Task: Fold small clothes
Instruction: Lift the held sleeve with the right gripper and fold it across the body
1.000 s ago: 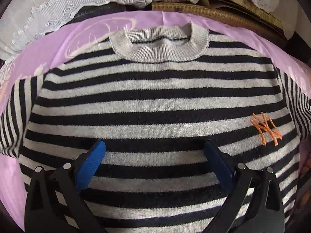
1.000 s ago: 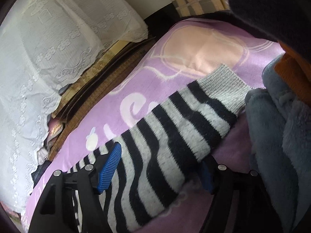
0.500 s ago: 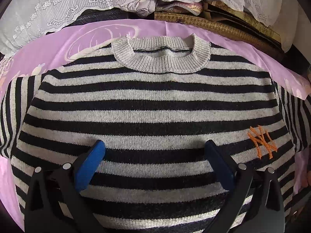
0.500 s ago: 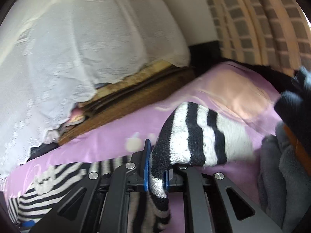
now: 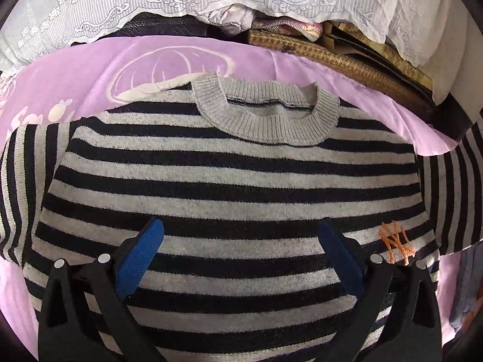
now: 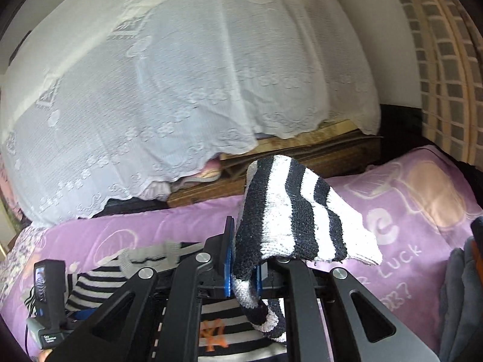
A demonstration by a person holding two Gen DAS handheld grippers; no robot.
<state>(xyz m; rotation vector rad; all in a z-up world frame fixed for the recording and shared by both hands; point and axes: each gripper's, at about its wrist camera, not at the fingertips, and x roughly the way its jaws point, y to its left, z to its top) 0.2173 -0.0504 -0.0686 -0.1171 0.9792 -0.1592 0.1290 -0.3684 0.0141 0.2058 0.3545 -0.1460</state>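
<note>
A small black-and-grey striped sweater (image 5: 235, 181) with a grey collar and an orange logo (image 5: 395, 242) lies face up on a purple sheet (image 5: 151, 69). My left gripper (image 5: 241, 259) is open, hovering over the sweater's chest with nothing between its blue pads. My right gripper (image 6: 243, 267) is shut on the sweater's right sleeve (image 6: 295, 220) and holds it lifted off the sheet, the cuff end drooping over the fingers. The sweater's body (image 6: 223, 331) and the left gripper (image 6: 48, 301) show low in the right wrist view.
A white lace cloth (image 6: 169, 90) covers a pile behind the sheet, with woven mats (image 5: 341, 60) under it. A grey fleece garment (image 6: 462, 301) lies at the right. A checked wall (image 6: 446, 60) stands at the far right.
My right gripper closed on the right sleeve and lifted it up and over toward the sweater's body. My left gripper drew back a little and stayed open.
</note>
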